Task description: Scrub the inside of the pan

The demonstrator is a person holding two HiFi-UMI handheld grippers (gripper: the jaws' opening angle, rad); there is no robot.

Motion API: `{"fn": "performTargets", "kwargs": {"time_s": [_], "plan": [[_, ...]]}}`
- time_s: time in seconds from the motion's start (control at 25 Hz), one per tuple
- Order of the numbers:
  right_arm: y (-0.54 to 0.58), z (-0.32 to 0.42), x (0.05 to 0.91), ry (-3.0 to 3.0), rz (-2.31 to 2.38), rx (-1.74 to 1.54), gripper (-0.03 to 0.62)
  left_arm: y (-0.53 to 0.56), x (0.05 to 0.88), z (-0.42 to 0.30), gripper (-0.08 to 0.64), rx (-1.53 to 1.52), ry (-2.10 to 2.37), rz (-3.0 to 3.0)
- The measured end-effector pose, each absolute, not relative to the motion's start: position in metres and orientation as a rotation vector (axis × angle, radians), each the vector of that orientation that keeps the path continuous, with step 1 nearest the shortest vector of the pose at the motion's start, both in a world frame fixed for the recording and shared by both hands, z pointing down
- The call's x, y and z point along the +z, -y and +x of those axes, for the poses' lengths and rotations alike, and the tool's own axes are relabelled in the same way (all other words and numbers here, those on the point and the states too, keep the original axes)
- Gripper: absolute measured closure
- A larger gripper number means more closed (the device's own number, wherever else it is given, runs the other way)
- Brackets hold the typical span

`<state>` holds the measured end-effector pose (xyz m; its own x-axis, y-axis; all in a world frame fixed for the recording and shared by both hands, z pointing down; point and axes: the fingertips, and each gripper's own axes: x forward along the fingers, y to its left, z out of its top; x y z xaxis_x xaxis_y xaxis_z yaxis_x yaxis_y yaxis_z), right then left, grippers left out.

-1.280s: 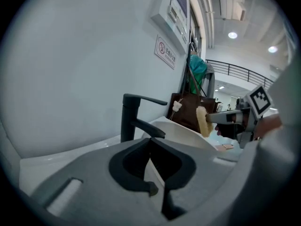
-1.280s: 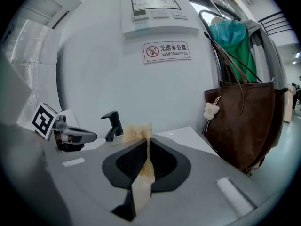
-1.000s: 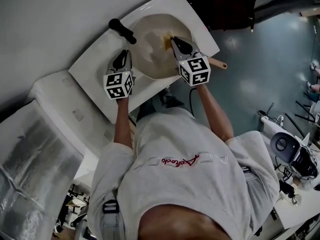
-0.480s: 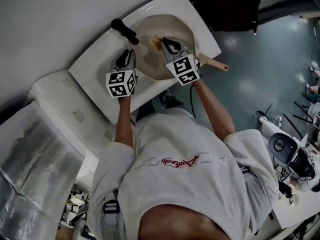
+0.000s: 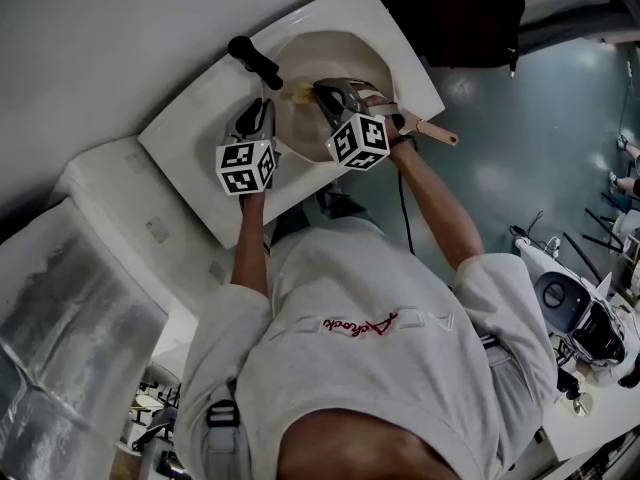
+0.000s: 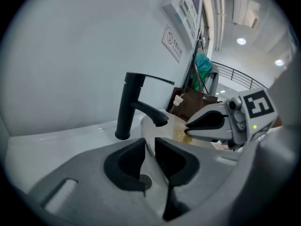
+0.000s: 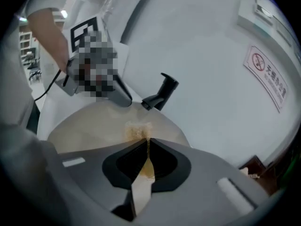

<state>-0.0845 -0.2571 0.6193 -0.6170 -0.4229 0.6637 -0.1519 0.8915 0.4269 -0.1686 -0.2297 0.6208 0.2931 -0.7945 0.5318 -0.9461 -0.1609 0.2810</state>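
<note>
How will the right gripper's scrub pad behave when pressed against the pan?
Probably soft: the scrub pad is squeezed thin in the right gripper, with its fuzzy tip spread against the pan. Likely light, being so thin. The pan should barely shift, since the left gripper clamps its rim.

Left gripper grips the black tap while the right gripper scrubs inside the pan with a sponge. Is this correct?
No: the left gripper grips the pan by its rim, not the tap, which stands apart behind; the left gripper view shows it. The rest is right.
</note>
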Motion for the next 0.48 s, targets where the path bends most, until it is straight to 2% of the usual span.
{"fn": "performTargets", "kwargs": {"time_s": [0.48], "plan": [[0.231, -0.114, 0.659, 2.03, -0.013, -0.763, 0.568, 0.23, 0.62, -0.169, 0.492, 0.335, 1.55, 1.999]]}}
